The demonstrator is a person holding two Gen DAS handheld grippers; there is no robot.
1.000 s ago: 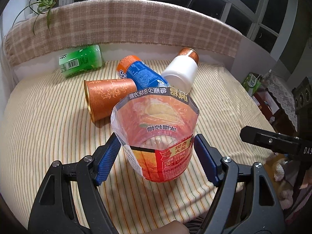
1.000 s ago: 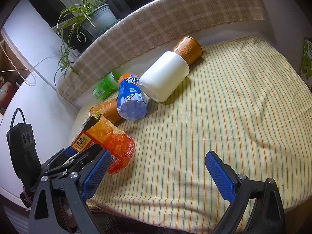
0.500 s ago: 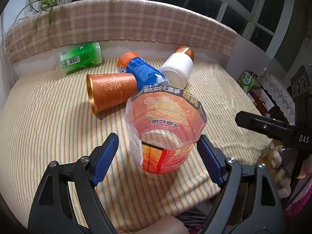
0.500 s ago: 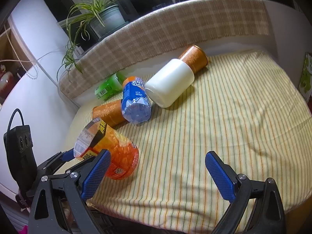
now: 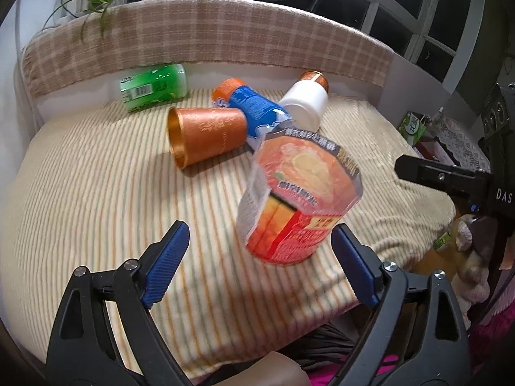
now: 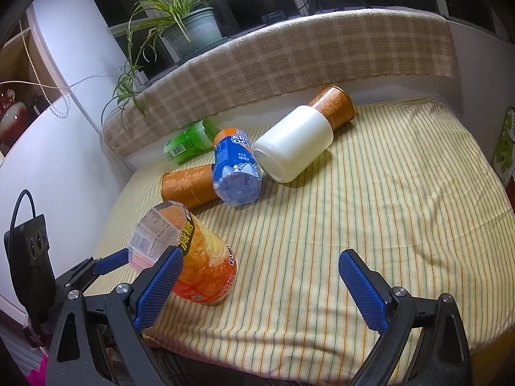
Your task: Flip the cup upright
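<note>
Orange cup point(image 5: 297, 199) is standing mouth-up near the bench's front edge, tilting a bit off vertical in both views; can't tell if it is settling or tipping. Left gripper point(image 5: 259, 257) is sitting with fingers spread wide and gripping nothing: right finger point(image 5: 352, 265) is just beside the cup base, left finger point(image 5: 165, 259) well apart from it. So this cup is looking like the release/retreat step, flip essentially done.

Right gripper point(image 6: 257, 284) is hovering low over the striped cloth point(image 6: 370, 199), fingers also spread wide and empty, pointing toward the pile at the back.

Likely next: copper cup point(image 5: 206, 133) lying on its side, mouth facing left, touching the blue bottle point(image 5: 254, 111). White cup point(image 6: 294, 151) is on its side too, with another copper cup point(image 6: 336, 106) behind it. Green can point(image 5: 154, 87) is lying near the back wall. Next grasp is needing a side approach without nudging the bottle
</note>
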